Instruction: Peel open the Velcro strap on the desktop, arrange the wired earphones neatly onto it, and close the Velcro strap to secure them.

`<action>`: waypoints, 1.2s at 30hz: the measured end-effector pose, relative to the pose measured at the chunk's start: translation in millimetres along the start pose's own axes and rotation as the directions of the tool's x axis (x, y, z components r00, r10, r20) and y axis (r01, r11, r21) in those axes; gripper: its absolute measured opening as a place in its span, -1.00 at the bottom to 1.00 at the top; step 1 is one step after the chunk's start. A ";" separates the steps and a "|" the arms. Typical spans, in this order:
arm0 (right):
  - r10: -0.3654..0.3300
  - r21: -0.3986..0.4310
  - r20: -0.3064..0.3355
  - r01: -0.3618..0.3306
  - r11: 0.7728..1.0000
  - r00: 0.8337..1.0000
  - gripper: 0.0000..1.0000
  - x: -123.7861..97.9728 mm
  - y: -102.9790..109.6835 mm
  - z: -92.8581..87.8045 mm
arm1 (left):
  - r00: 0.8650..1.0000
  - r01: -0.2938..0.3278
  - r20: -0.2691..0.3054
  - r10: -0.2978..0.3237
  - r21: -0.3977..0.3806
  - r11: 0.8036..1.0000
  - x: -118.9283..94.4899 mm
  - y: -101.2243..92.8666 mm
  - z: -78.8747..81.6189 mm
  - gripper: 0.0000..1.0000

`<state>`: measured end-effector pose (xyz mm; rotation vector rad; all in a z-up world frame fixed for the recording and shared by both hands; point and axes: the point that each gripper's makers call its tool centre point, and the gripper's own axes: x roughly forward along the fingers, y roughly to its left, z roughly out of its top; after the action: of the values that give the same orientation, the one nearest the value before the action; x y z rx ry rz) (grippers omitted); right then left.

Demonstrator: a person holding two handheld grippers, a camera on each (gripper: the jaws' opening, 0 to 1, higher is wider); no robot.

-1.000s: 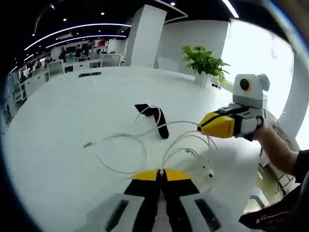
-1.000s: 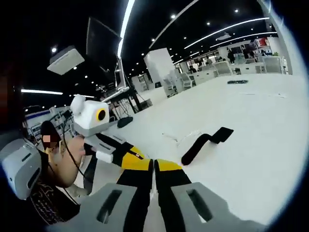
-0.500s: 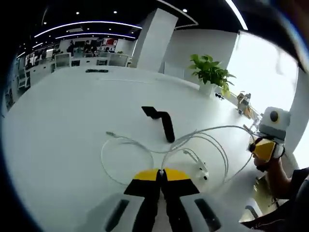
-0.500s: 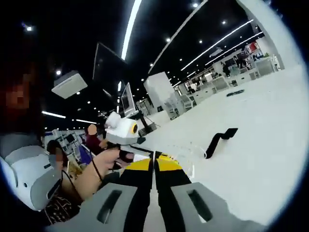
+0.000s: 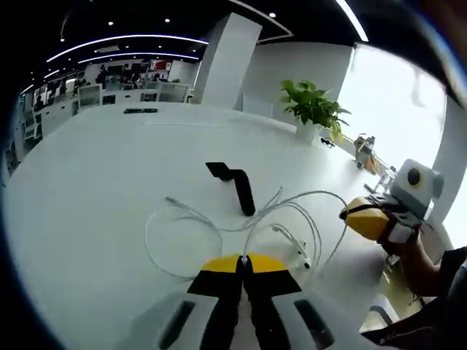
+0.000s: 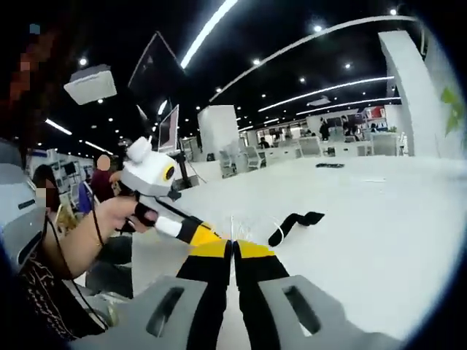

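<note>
I am holding my left yellow-and-black two-jaw gripper (image 5: 244, 264) low over the broad white desktop (image 5: 87, 182), its jaws pressed together with no gap and nothing visible between them. My right yellow-and-black gripper (image 6: 233, 249) is also pinched narrow; a thin white line is rising from its tips, but I cannot tell whether the cable is caught there, since the tips are hiding the contact. In the left gripper view that right gripper is coming in from the right, its tips too blurred to read.

I am counting one black Velcro strap (image 5: 235, 184), lying flat with one end bent, and one set of white wired earphones (image 5: 241, 222), its cable looping in several loose coils. The coils are lying just ahead of my left jaws, with the earbuds (image 5: 298, 254) near them to the right; one strand is arcing off toward my right gripper. The strap is lying beyond the coils, straight ahead. In the right gripper view the strap (image 6: 292, 223) is sitting ahead and slightly right of my jaws. One green potted plant (image 5: 312, 108) is standing far off.
</note>
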<state>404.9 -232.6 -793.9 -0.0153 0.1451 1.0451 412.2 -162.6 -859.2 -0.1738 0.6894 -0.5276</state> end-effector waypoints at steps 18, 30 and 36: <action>-0.076 -0.409 -0.129 0.017 0.912 0.989 -0.90 27.9 -9.9 -8.3 | 0.999 -0.032 -0.013 0.034 0.167 0.985 1.6 -8.3 0.4 -0.88; -0.148 -0.567 -0.174 0.024 0.823 0.973 -0.83 32.8 -11.3 -20.2 | 0.999 -0.040 0.008 0.040 0.195 0.980 2.8 -11.8 6.6 -0.88; -0.162 -0.599 -0.151 0.040 0.800 0.975 -0.74 33.6 -12.8 -13.9 | 0.999 -0.043 0.007 0.042 0.202 0.978 2.0 -10.8 7.4 -0.88</action>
<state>431.0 -211.2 -812.7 -0.6961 -0.0133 0.9435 414.0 -173.0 -851.1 0.0307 0.6314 -0.5529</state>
